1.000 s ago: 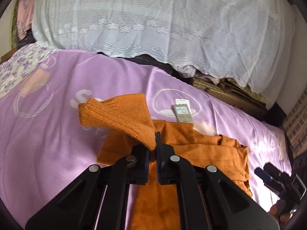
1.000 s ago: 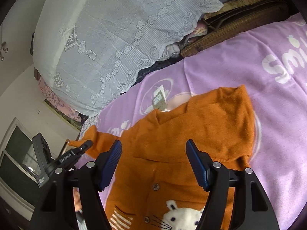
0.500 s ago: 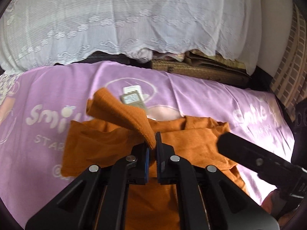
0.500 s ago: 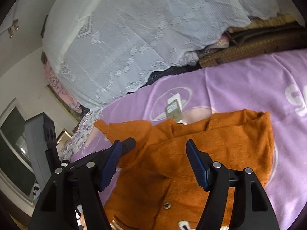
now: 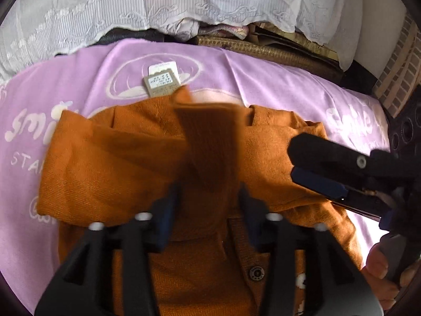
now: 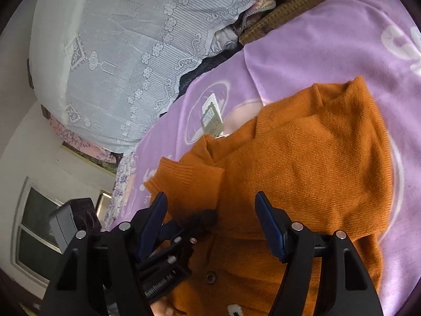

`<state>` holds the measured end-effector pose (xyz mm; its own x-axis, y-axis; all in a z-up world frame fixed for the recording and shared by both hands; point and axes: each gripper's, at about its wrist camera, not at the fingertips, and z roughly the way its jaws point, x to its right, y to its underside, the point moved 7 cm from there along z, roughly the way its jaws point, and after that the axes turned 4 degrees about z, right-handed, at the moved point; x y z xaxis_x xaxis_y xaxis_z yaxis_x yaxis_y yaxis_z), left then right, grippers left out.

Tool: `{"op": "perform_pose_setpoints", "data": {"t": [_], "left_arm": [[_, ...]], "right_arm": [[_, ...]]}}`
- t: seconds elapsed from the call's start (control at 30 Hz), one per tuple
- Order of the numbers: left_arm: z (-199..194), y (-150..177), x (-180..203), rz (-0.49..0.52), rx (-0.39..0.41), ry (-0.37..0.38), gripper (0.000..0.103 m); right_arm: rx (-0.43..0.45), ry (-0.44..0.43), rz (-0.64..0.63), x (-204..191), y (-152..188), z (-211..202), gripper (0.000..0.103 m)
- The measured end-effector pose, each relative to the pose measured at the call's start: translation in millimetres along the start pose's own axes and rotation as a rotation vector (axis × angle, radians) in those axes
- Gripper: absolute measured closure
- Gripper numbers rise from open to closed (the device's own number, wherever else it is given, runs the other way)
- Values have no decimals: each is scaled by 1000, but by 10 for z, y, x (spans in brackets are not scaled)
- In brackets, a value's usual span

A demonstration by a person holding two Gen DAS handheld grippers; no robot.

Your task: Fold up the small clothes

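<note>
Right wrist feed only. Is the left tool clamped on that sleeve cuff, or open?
Observer: Open. The left wrist view shows the left tool with its fingers spread. The sleeve cuff is ahead of them, blurred, not pinched.
Operator: Where's the cardigan's far edge? My view cuts it off.
Observer: The orange cardigan ends in a folded edge on the purple blanket, over a white "smile" print.
Operator: What's behind my tool?
Observer: A bare hand grips the right tool, which is open.
</note>
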<state>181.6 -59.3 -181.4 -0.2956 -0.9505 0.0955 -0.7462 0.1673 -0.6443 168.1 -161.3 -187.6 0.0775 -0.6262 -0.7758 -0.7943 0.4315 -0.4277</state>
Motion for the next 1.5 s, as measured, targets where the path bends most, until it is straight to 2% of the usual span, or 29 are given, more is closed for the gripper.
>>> {"op": "perform_pose_setpoints", "data": {"t": [0.07, 0.13, 0.27, 0.4, 0.53, 0.63, 0.67, 0.7, 0.73, 0.77, 0.83, 0.93, 1.07, 1.17, 1.23, 1.33, 1.37, 1.43, 1.5], "left_arm": [[-59, -4, 104, 40, 26, 19, 28], [-135, -9, 182, 82, 57, 13, 23], [-207, 37, 134, 94, 63, -16, 22], [-299, 104, -154, 43, 48, -65, 22], [-548, 143, -616, -43, 80, -131, 22], [-588, 169, -953, -130, 65, -183, 22], [-582, 169, -1035, -152, 63, -190, 22], [-577, 175, -1118, -180, 59, -195, 22], [-580, 179, -1186, -200, 58, -203, 22], [-588, 179, -1237, -214, 61, -213, 22], [-621, 168, -1337, -239, 71, -237, 22], [-656, 131, -1461, -271, 88, -261, 22], [-645, 118, -1528, -280, 81, -284, 20], [-518, 157, -1569, -267, 26, -334, 18], [-402, 213, -1592, -270, -25, -349, 18], [-188, 333, -1659, -268, -127, -384, 18], [-172, 360, -1665, -259, -141, -400, 16], [-197, 359, -1657, -246, -145, -417, 16], [-250, 349, -1658, -244, -143, -442, 17]], "right_arm": [[-8, -15, -18, -65, 29, 15, 34], [-9, -2, -47, -105, 46, 28, 34], [-33, -8, -23, -27, 37, 99, 34], [-49, -8, 24, 118, 11, 161, 48], [-45, 6, 49, 154, -5, 102, 48], [-51, 22, 59, 194, 14, 115, 48], [-56, 29, 57, 212, 28, 142, 53], [-54, 41, 44, 219, 36, 163, 66], [-54, 45, 33, 219, 41, 175, 74], [-56, 36, 23, 210, 45, 194, 96], [-38, 18, 4, 169, 16, 175, 97], [40, 34, -76, 49, -90, 15, 97], [109, 67, -97, 79, -252, -190, 97], [148, 126, -68, 271, -363, -300, 97], [145, 143, -25, 424, -402, -315, 97], [66, 216, 0, 660, -372, -189, 92], [60, 242, 27, 760, -366, -175, 93], [61, 231, 58, 799, -378, -198, 92], [140, 272, 61, 776, -446, -365, 89]]}}
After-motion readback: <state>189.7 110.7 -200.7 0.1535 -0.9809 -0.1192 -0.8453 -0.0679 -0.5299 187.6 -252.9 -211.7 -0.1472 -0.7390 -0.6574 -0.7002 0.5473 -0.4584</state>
